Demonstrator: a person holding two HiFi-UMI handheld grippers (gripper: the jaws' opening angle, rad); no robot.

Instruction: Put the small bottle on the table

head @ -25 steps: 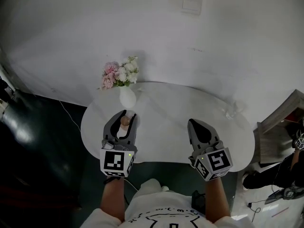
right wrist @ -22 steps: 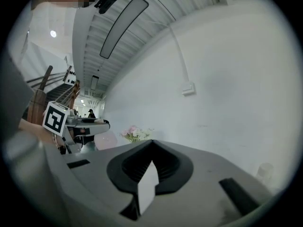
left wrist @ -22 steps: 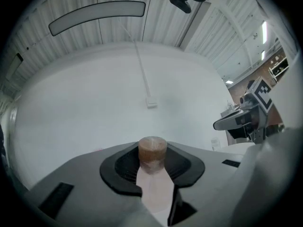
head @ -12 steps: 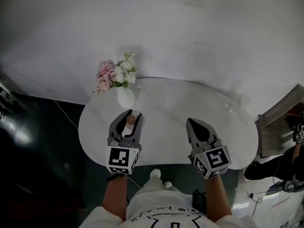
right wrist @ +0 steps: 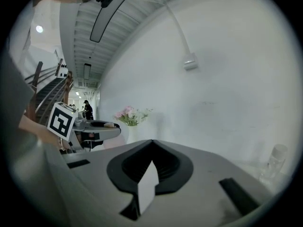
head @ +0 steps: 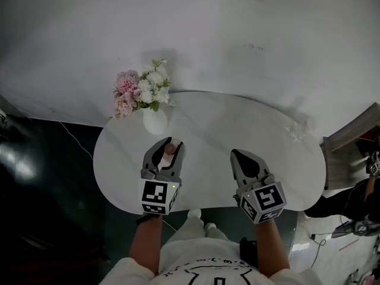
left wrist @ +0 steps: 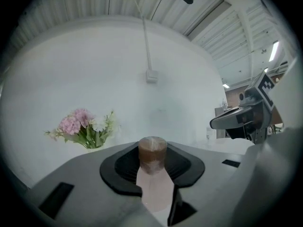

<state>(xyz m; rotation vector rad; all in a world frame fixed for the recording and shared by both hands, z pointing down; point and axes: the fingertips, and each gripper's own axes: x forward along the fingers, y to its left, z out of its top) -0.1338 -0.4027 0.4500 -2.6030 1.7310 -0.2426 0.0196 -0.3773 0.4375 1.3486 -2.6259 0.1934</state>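
Left gripper (head: 168, 145) is what we take first: its jaws are pinching the small bottle (left wrist: 152, 161), one pad on each side of the pale pink body. The brown cap stands up between the two tips. From the head view, this gripper sits over the near left part of the white table (head: 208, 126), and the bottle is inside its jaws there. We cannot tell whether the bottle's base touches the tabletop or hangs just above it.

Our right gripper (head: 236, 154) is over the near middle of the table, well apart from the left one. Its jaws are pressed together at the tips and nothing is between them.

Farther along the left side of the table stands a white vase (head: 154, 121) holding pink and white flowers (head: 139, 91), near the bottle but not touching it. At the far right edge of the table we see a small clear thing (head: 295, 132), too faint to name. A white wall (head: 196, 46) rises behind the table, and a dark floor (head: 41, 177) lies to its left.
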